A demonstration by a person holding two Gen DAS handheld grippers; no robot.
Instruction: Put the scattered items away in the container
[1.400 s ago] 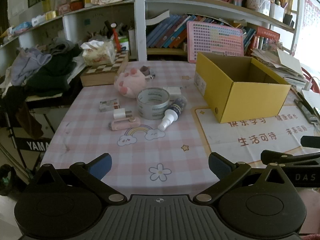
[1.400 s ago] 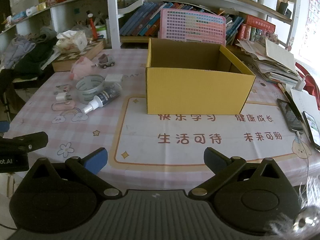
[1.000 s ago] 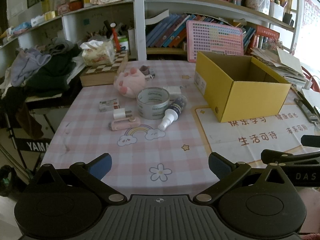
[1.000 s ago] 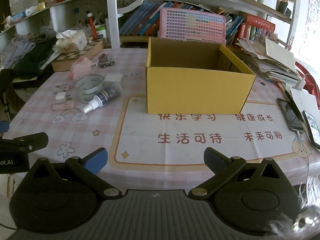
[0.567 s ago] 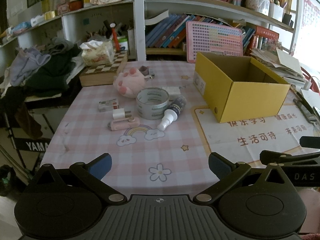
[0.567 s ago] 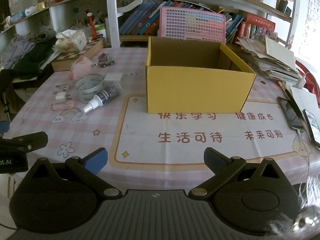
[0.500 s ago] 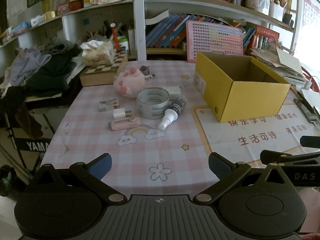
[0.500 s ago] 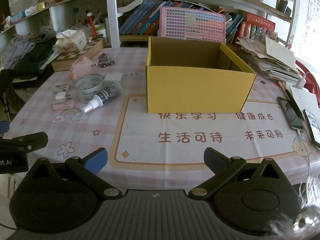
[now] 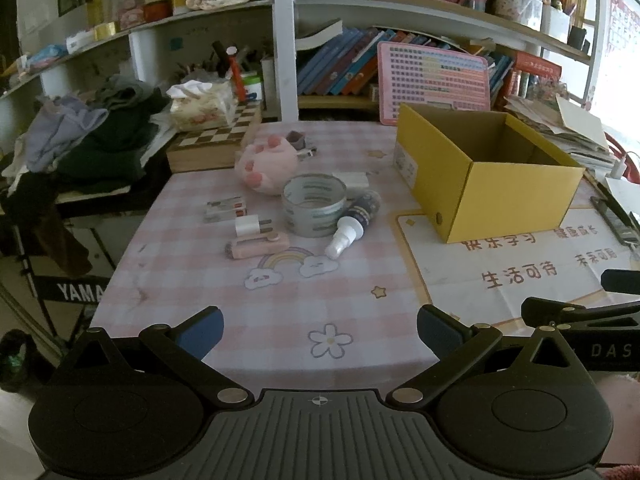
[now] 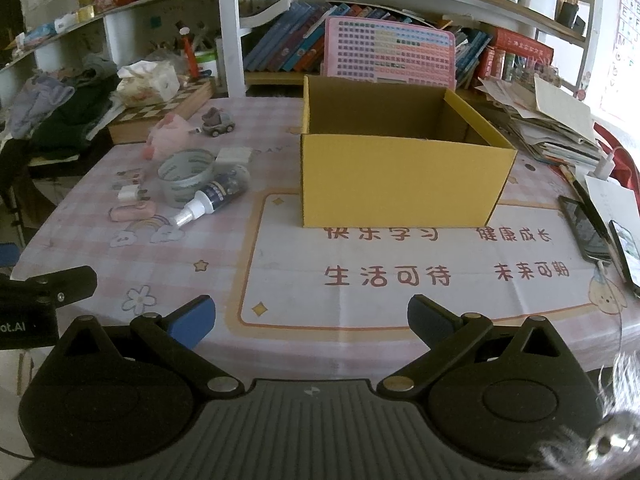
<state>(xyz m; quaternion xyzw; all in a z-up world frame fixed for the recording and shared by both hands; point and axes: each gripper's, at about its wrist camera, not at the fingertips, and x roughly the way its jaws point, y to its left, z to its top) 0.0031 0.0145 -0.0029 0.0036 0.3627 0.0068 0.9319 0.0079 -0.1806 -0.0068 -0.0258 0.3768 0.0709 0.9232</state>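
While both tools are held low over the near edge of the desk (image 9: 280,296), nothing is gripped by either. The left tool (image 9: 320,326) is seen with its 2 blue-tipped fingers spread wide apart, and the right tool (image 10: 310,316) is spread just as wide, with only tablecloth between its tips.

The yellow cardboard box (image 10: 400,184) is set upright on the right half of the desk, its top open and its inside bare as far as can be seen. The scattered items are grouped to the left of the box, well apart from both tools. A roll of tape (image 9: 314,204) is stood on its edge, and a dark spray bottle (image 9: 354,220) is laid on its side just beside it, white nozzle toward the camera. A white charger plug (image 9: 250,225) and a pink flat case (image 9: 258,246) are placed close together left of the roll, with a small clear box (image 9: 226,208) behind them. A pink paw plush (image 9: 268,164) and a small toy car (image 10: 216,122) are found farther back, and a white block (image 10: 234,156) is tucked behind the roll.
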